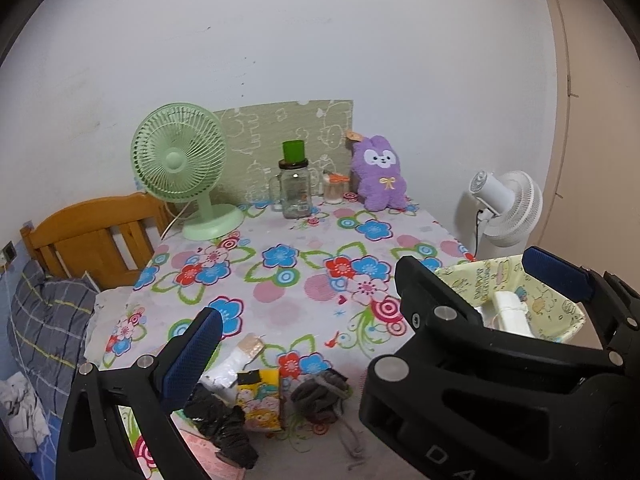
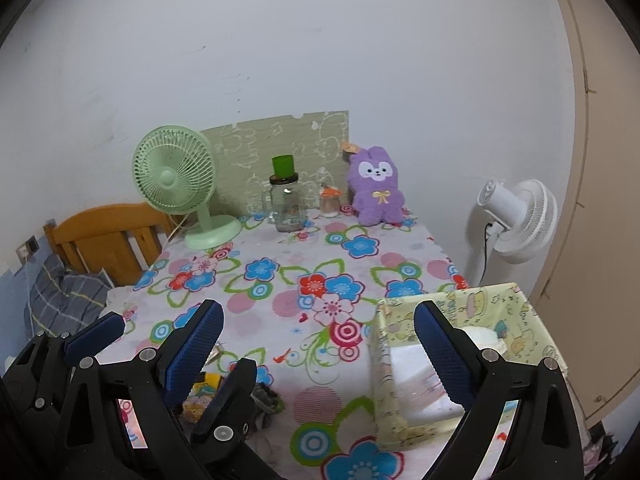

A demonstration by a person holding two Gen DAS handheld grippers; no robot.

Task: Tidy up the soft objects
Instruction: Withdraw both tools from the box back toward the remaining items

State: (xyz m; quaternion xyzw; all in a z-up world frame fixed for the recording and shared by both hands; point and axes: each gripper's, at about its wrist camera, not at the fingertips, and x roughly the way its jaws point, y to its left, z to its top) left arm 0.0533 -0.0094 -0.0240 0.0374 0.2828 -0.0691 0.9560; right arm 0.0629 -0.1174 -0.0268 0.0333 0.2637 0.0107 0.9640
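Hovering with fingers apart and empty, the left gripper [image 1: 380, 316] and right gripper [image 2: 320, 344] face a heap of soft objects [image 1: 256, 400] at the bench [image 1: 280, 280] near edge, apparently awaiting transfer into the fabric box [image 2: 452, 360] just beside them.

Left tool [image 2: 160, 330]: fingers spread wide apart, nothing between the blue pads, held raised above the table and angled forward. Right tool [image 2: 320, 354]: fingers likewise spread wide, nothing held, raised just beside the left tool on its right, pointing the same way.
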